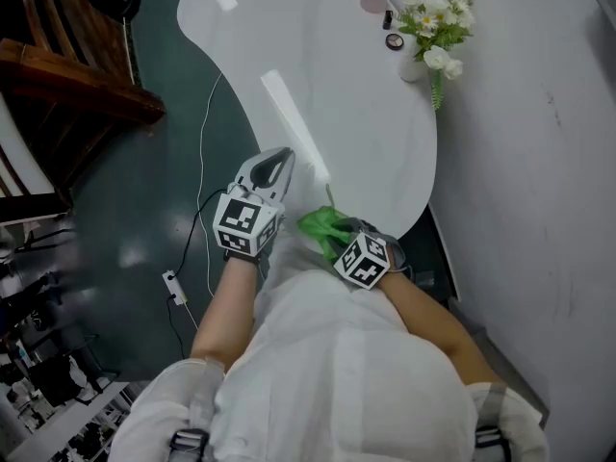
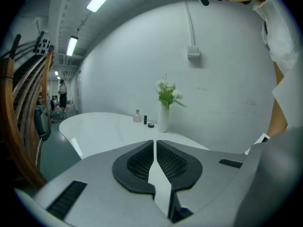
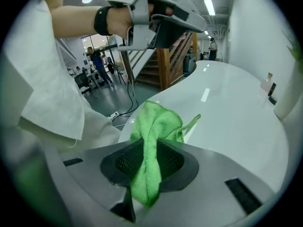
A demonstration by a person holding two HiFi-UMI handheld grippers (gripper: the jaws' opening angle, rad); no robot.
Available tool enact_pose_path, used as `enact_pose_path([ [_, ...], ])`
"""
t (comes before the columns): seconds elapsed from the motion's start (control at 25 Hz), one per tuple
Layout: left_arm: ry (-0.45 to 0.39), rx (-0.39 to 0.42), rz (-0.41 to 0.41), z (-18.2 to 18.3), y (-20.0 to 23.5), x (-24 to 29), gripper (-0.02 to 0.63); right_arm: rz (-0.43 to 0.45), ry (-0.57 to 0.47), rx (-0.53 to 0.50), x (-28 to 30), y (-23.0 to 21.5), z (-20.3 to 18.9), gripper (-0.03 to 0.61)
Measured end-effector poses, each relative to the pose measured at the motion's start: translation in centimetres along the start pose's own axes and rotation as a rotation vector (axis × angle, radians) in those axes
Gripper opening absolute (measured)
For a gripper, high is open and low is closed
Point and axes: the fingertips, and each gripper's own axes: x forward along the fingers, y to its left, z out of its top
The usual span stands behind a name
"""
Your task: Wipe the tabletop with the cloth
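Cloth: where is it?

Green and bunched, pinched in the right hand-held gripper. The jaws are closed on a fold. The loose end lies forward over the near tip of the table. Neither view confirms contact with the surface.

Progress on the wipe?

Pick-up is judged complete. The white top shows no streak, wet patch or dirt, only reflections of ceiling lights, so the wiped area cannot be established. My judgement is that most of the top is left to do, from the near tip out to the vase and the small items at the far end.

Left side?

The left hand-held gripper is empty, jaws together with only a thin slit between the pads. The head view places it just beside the right one, over the table's near edge and apart from the cloth. The right gripper view shows it held higher than the cloth, not engaged in the work.

Pose of the working arm?

The right arm is bent and close to the body. Its gripper points forward along the table. A reach outward will be needed, in my judgement, to cover the far end.
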Motion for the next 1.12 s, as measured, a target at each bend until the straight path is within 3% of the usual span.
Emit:
enact_pose_path([
  [0.52,0.006,-0.035,0.103,-1.2,-1.9,-3.4,0.032,-0.234,-0.01,0.222,-8.0,-9.4,-9.2,0.077],
  [0.88,-0.003,-0.054,0.185,-1.9,1.4,-8.2,0.032,-0.491,0.099,0.403,-12.5,-15.2,-14.1,0.077],
  [1.0,-0.011,-0.058,0.199,-2.1,3.9,-9.9,0.032,-0.581,0.081,0.496,-13.2,-16.9,-13.1,0.077],
  [1.12,-0.028,-0.057,0.21,-2.1,7.6,-12.1,0.032,-0.619,-0.025,0.56,-12.7,-17.9,-8.3,0.077],
])
